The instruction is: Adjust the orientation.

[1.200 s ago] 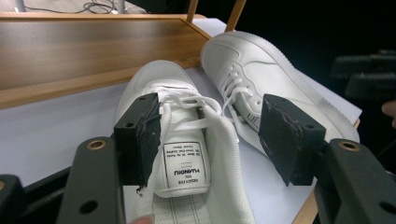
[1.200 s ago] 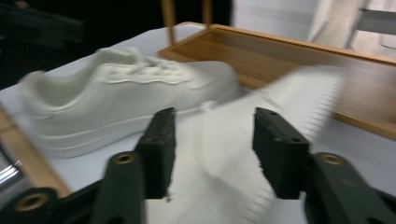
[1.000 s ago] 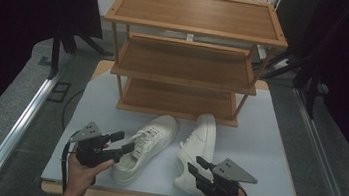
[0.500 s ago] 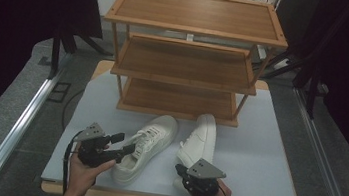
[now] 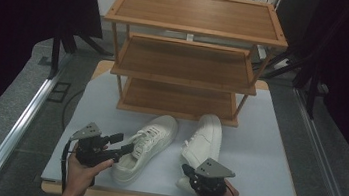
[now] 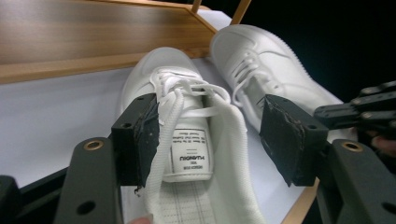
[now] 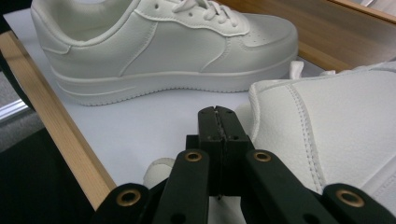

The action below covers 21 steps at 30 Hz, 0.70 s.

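Note:
Two white sneakers lie on the table in front of a wooden shoe rack (image 5: 187, 62). The left sneaker (image 5: 149, 140) points toward the rack. My left gripper (image 5: 125, 143) is open at its heel end; in the left gripper view the pads (image 6: 140, 137) stand on either side of the tongue and collar of this sneaker (image 6: 187, 93), touching nothing that I can see. The right sneaker (image 5: 204, 137) lies beside it. My right gripper (image 5: 188, 170) is shut, its tips (image 7: 218, 133) close beside that sneaker's heel (image 7: 327, 135), nothing seen between them.
The rack has three wooden shelves, the lowest (image 5: 177, 98) resting on the table just behind the sneakers. The pale table top (image 5: 266, 154) has a wooden front edge (image 7: 56, 130). A metal rail (image 5: 12, 133) runs along the floor at the left.
The right gripper has shifted left and turned in toward the right sneaker's heel. The left gripper has stayed open at the left sneaker, barely moving.

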{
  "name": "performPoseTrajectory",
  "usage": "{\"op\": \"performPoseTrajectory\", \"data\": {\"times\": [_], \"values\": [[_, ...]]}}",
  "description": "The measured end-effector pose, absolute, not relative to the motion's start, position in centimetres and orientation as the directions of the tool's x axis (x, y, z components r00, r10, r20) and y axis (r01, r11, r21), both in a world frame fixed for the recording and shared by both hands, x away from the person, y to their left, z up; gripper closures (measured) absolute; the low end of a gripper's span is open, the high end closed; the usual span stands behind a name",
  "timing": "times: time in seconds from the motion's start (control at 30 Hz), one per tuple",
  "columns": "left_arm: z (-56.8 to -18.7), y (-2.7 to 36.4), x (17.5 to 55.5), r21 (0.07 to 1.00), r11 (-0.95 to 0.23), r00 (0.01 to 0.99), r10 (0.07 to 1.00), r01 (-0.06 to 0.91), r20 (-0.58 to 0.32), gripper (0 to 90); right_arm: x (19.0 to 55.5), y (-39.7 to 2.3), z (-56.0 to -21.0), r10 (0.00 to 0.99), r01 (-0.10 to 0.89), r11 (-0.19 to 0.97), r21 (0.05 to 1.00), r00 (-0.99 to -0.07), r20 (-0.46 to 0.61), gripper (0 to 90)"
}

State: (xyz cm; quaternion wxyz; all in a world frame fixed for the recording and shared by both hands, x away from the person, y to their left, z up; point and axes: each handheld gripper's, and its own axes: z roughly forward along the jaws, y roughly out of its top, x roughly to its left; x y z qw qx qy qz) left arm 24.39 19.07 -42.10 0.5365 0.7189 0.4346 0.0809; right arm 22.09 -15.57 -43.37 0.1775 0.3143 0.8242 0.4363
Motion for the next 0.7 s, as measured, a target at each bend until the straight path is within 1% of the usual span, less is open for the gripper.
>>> {"op": "performPoseTrajectory", "data": {"times": [0.2,0.4,0.47,0.5,0.53,0.57,0.63,0.7], "values": [[-42.2,19.0,24.4,0.837,-0.048,0.599,0.721,0.545,-0.349,37.6,22.0,-16.5,-43.0,0.684,0.366,0.402,0.839,-0.73,-0.01,89.9],[-42.2,19.1,24.4,0.837,-0.035,0.589,0.727,0.546,-0.354,37.9,21.9,-18.6,-42.6,0.696,0.374,0.344,0.861,-0.717,0.033,89.9],[-42.3,19.2,24.4,0.838,-0.019,0.579,0.731,0.545,-0.36,38.2,22.0,-19.9,-42.6,0.74,0.388,0.337,0.858,-0.672,0.013,89.9],[-42.3,19.2,24.4,0.838,-0.019,0.579,0.731,0.545,-0.36,38.2,22.0,-19.9,-42.6,0.74,0.388,0.337,0.858,-0.672,0.013,89.9],[-42.4,19.2,24.4,0.837,-0.018,0.578,0.731,0.547,-0.362,38.2,22.5,-21.4,-43.0,0.776,0.418,0.32,0.85,-0.631,0.019,89.9],[-42.4,19.2,24.4,0.837,-0.017,0.578,0.731,0.548,-0.363,38.2,22.5,-21.4,-43.0,0.776,0.418,0.32,0.85,-0.631,0.019,89.9],[-42.4,19.2,24.4,0.836,-0.017,0.578,0.73,0.548,-0.364,38.2,23.2,-23.4,-43.5,0.782,0.47,0.267,0.841,-0.616,0.096,89.8],[-42.4,19.2,24.4,0.836,-0.015,0.578,0.729,0.549,-0.366,38.2,23.5,-25.3,-44.0,0.787,0.507,0.24,0.828,-0.601,0.139,89.8]]}}
